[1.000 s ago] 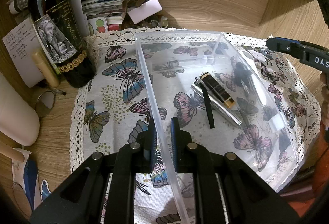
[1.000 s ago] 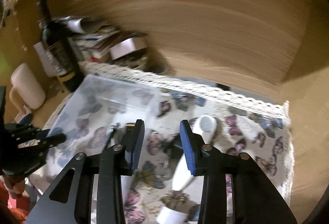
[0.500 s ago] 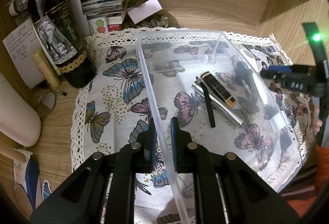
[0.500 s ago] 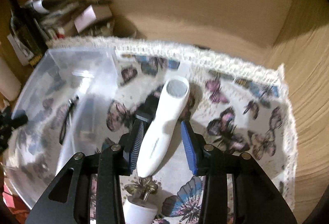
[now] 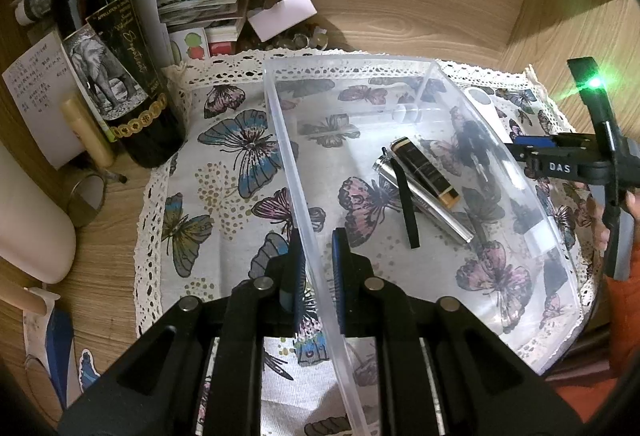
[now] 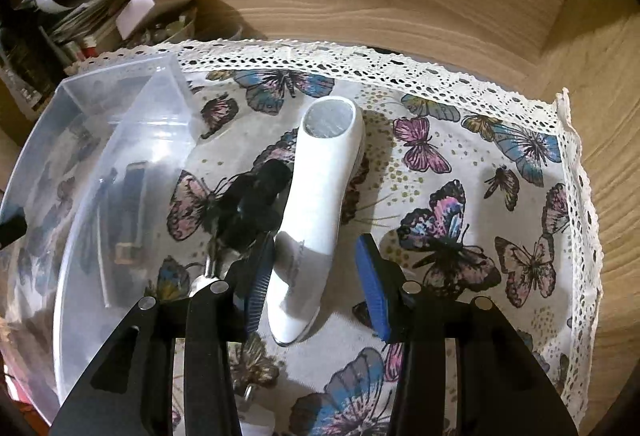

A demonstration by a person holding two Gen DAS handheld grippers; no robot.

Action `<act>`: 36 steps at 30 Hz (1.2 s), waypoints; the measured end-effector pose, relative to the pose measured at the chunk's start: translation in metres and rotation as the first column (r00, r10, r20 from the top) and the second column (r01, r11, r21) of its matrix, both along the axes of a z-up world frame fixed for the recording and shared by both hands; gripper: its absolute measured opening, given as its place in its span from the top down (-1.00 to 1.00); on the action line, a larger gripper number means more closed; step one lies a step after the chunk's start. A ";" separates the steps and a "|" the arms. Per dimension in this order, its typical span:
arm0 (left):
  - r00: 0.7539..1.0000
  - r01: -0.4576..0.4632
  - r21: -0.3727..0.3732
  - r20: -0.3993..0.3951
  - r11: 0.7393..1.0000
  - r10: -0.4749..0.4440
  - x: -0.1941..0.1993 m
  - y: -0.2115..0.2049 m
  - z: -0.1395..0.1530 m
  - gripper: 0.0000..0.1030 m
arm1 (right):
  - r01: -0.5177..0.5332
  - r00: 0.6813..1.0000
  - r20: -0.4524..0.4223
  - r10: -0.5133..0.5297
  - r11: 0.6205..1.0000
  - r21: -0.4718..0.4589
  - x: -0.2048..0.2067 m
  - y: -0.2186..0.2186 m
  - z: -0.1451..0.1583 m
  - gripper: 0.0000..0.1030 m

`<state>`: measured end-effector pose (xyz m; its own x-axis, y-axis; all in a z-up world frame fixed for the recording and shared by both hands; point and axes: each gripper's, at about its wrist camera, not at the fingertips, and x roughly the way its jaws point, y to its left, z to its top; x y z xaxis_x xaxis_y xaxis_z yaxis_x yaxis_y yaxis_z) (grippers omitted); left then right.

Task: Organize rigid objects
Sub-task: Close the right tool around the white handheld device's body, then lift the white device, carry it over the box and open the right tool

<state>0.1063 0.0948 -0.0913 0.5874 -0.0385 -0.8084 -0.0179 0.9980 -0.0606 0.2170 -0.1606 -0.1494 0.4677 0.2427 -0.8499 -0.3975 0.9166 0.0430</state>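
Note:
A clear plastic bin [image 5: 400, 83] sits on a butterfly cloth [image 5: 224, 171]. Inside lie a silver flashlight with a black strap [image 5: 432, 203] and a black and gold tube [image 5: 424, 169]. My left gripper [image 5: 316, 268] is shut on the bin's left wall. A white handheld device [image 6: 316, 211] lies on the cloth right of the bin [image 6: 120, 139]. My right gripper [image 6: 316, 288] is open, its pads on either side of the device's lower body. A black fuzzy object [image 6: 248, 211] lies beside the device.
A wine bottle [image 5: 108, 47], papers and small boxes [image 5: 200, 7] crowd the back left corner. A cream cylinder [image 5: 28, 220] lies at the left. Wooden walls close in at the back and right. The cloth's lace edge [image 6: 576, 195] runs along the right.
My right gripper has swung down and forward over the white device, which now lies between its open pads. My left gripper has kept its hold on the bin wall.

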 end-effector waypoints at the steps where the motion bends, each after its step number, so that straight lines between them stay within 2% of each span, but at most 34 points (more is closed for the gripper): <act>1: 1.000 0.000 0.000 0.000 1.000 0.000 0.000 0.000 0.000 0.76 | 0.000 1.000 0.000 0.000 1.000 -0.005 0.002 0.001 0.000 0.25; 8: 1.000 0.000 0.001 0.000 1.000 0.000 0.000 0.000 0.000 0.76 | -0.001 1.000 -0.014 0.001 0.999 -0.052 0.034 0.018 -0.015 0.25; 9: 1.000 -0.001 0.001 -0.001 1.000 0.001 0.000 0.000 0.000 0.76 | 0.001 1.000 -0.010 -0.002 0.999 -0.051 0.038 0.018 -0.016 0.35; 14: 1.000 0.001 0.001 0.000 1.000 -0.001 0.001 0.000 0.000 0.76 | 0.005 1.000 0.013 -0.005 0.998 -0.060 0.043 0.021 -0.013 0.42; 23: 1.000 0.004 0.011 0.000 1.000 -0.004 0.000 -0.002 0.000 0.76 | 0.027 0.991 0.131 -0.023 0.999 -0.033 0.004 0.007 0.023 0.43; 24: 1.000 0.004 0.011 0.001 1.000 -0.004 0.000 -0.002 0.000 0.76 | 0.029 0.988 0.149 -0.025 0.999 -0.031 -0.001 0.008 0.028 0.54; 25: 1.000 0.005 0.011 0.001 1.000 -0.005 0.000 -0.002 0.000 0.76 | 0.030 0.986 0.166 -0.025 0.999 -0.027 -0.006 0.007 0.035 0.85; 26: 1.000 0.005 0.011 0.001 1.000 -0.005 0.000 -0.002 0.000 0.76 | 0.029 0.985 0.172 -0.023 0.999 -0.030 -0.009 0.006 0.043 0.93; 28: 1.000 0.005 0.012 0.002 1.000 -0.005 0.001 -0.002 0.000 0.76 | 0.015 0.981 0.192 -0.015 1.000 -0.001 -0.016 0.006 0.056 0.93; 32: 1.000 0.007 0.018 0.006 1.000 -0.007 0.000 -0.004 0.000 0.76 | 0.003 0.970 0.244 0.005 0.999 -0.034 -0.027 0.015 0.070 0.93; 34: 1.000 0.007 0.017 0.005 1.000 -0.007 0.000 -0.004 0.000 0.76 | 0.004 0.974 0.227 0.002 1.000 -0.024 -0.026 0.010 0.068 0.91; 36: 1.000 0.007 0.016 0.005 1.000 -0.007 0.000 -0.004 0.000 0.76 | 0.008 0.984 0.180 -0.005 1.000 -0.017 -0.022 0.006 0.059 0.74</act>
